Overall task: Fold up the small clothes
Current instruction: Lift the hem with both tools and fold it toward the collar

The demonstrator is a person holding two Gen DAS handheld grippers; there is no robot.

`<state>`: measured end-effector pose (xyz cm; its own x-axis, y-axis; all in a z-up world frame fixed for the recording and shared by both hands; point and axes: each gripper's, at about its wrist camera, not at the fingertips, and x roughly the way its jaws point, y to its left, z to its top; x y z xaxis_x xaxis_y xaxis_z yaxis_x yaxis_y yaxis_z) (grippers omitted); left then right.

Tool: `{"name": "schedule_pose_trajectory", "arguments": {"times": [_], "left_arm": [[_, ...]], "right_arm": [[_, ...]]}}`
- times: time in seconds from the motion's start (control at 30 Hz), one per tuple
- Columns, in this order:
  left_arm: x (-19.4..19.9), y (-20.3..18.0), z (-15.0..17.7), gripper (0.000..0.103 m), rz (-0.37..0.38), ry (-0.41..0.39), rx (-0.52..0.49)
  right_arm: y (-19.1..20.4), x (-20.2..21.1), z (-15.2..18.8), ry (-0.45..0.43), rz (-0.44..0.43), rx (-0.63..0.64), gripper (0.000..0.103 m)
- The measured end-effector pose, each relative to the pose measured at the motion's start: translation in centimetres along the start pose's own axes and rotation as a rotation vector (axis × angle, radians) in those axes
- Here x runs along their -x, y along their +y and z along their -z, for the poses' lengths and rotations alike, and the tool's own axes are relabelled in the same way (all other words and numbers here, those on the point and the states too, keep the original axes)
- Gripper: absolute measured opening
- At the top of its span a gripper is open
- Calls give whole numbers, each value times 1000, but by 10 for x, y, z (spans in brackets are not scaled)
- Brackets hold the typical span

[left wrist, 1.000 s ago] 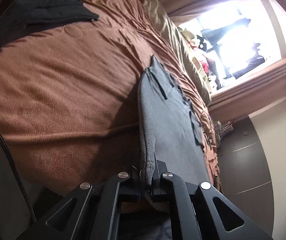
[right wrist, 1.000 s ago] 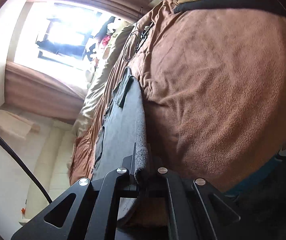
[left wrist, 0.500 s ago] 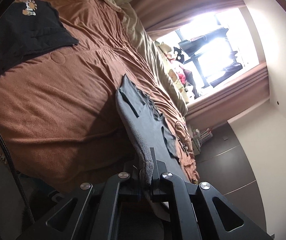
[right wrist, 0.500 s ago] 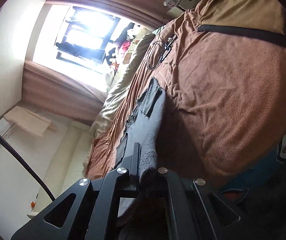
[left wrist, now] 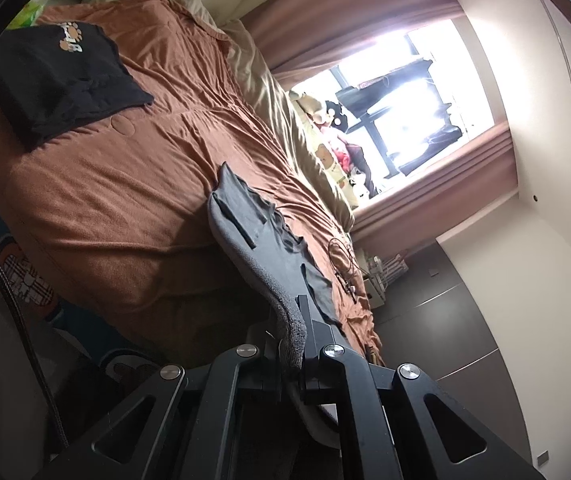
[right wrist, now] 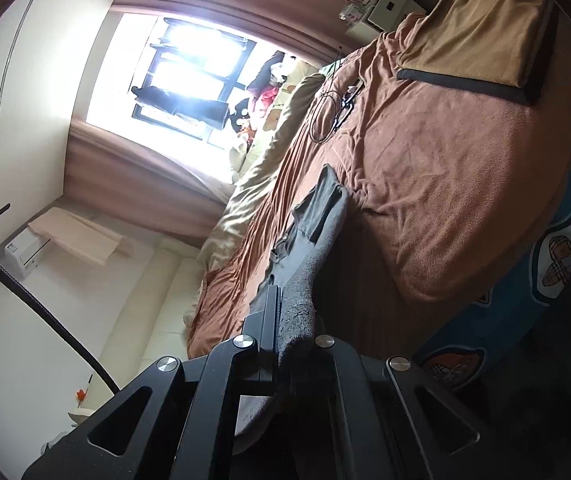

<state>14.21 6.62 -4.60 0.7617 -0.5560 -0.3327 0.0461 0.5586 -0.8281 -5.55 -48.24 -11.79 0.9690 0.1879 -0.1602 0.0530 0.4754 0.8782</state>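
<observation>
A small grey garment [left wrist: 253, 236] is stretched between both grippers above the brown bedspread [left wrist: 117, 200]. My left gripper [left wrist: 291, 332] is shut on one bottom corner of it. My right gripper [right wrist: 291, 320] is shut on the other corner; the garment [right wrist: 313, 236] runs away from the jaws, its far end with the sleeves still touching the bed. The near hem hangs lifted off the bed edge.
A folded black shirt [left wrist: 61, 76] with a paw print lies at the far left of the bed. A tan folded item [right wrist: 481, 32] lies at the right end. A cable [right wrist: 329, 112] rests on the bed near beige pillows [left wrist: 309, 140] by the window.
Both grippers have lifted and pulled back from the bed with the garment's hem. More of the room and bed shows; the garment is raised off the bedspread.
</observation>
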Motion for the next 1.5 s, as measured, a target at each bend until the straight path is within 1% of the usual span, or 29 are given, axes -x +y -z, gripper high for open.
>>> {"name": "schedule_pose_trajectory", "arguments": {"times": [0.13, 0.3, 0.47, 0.57, 0.7, 0.87, 1.0, 1.1, 1.27, 1.5], "left_arm": [[20, -7, 6, 5, 13, -16, -7], [44, -25, 9, 5, 60, -37, -28], [65, -47, -1, 5, 103, -75, -58], [63, -52, -10, 5, 115, -84, -61], [48, -54, -24, 5, 115, -82, -55], [19, -48, -46, 5, 93, -76, -38], [-11, -39, -60, 5, 58, -64, -23], [-36, -32, -72, 5, 25, -55, -16], [-78, -24, -89, 5, -10, -31, -3], [-133, -16, -116, 5, -68, 5, -16]], "right_arm": [[-2, 17, 4, -3, -11, 2, 0], [3, 34, 6, -23, -46, 4, 0], [15, 44, -1, -52, -97, 24, 0], [20, 41, -8, -70, -117, 35, 0], [20, 19, -16, -66, -122, 49, 0], [20, -21, -38, -52, -89, 58, 0], [27, -52, -57, -44, -51, 64, 0], [30, -82, -69, -32, -18, 66, 0], [32, -131, -88, -13, 30, 48, 0], [39, -181, -110, -10, 78, 41, 0]]}}
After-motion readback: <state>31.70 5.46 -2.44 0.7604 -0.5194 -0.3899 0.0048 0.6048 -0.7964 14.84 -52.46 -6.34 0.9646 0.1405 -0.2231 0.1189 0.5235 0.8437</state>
